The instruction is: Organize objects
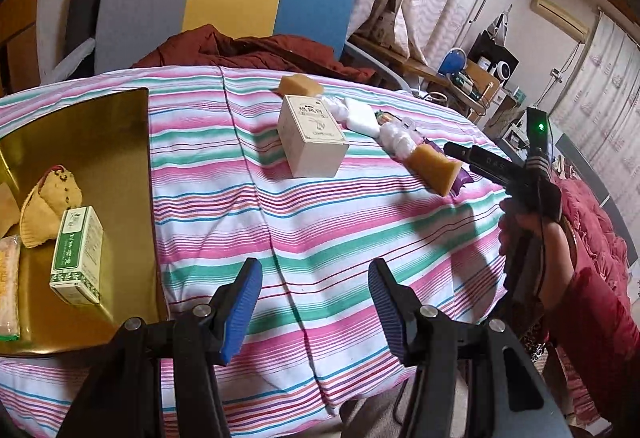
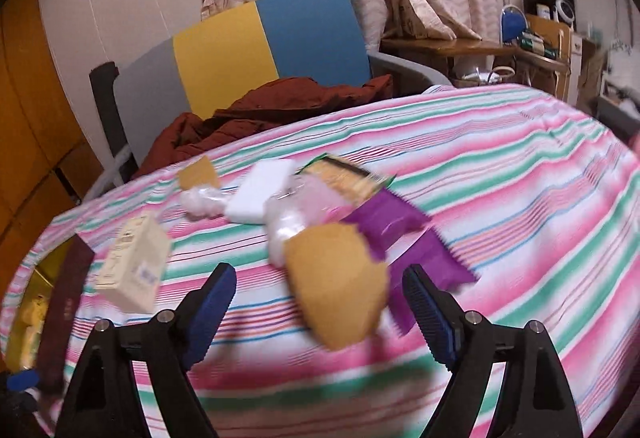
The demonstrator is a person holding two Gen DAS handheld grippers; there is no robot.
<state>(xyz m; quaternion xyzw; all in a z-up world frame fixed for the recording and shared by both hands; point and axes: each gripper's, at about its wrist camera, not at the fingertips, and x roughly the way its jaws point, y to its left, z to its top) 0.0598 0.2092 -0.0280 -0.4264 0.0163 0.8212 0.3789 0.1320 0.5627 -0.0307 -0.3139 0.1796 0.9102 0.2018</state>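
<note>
Left wrist view: left gripper (image 1: 314,302) hung over the striped cloth (image 1: 320,238) w/ jaws apart, nothing betw. them. Left of the jaws sat a gold tray (image 1: 100,126) holding a green-and-white box (image 1: 76,256), a tan cloth pouch (image 1: 50,210) touching it behind, and a pale packet (image 1: 9,286) at the tray's left edge. Ahead of the jaws, a cream box (image 1: 310,136) stood upright on the cloth. Beyond it, to the right: tan sponge (image 1: 300,86), white block (image 1: 360,116), cotton bag (image 1: 398,140), 2nd tan sponge (image 1: 434,166), purple packet (image 1: 464,178). A hand (image 1: 532,226) held the other tool at far right.

Right wrist view (blurred): right gripper (image 2: 320,306) had jaws wide apart, gripping nothing. Tan sponge (image 2: 336,282) lay just ahead, betw. the fingers' lines; purple packet (image 2: 404,238) ahead-right, touching it. Cream box (image 2: 134,270) ahead-left.
</note>
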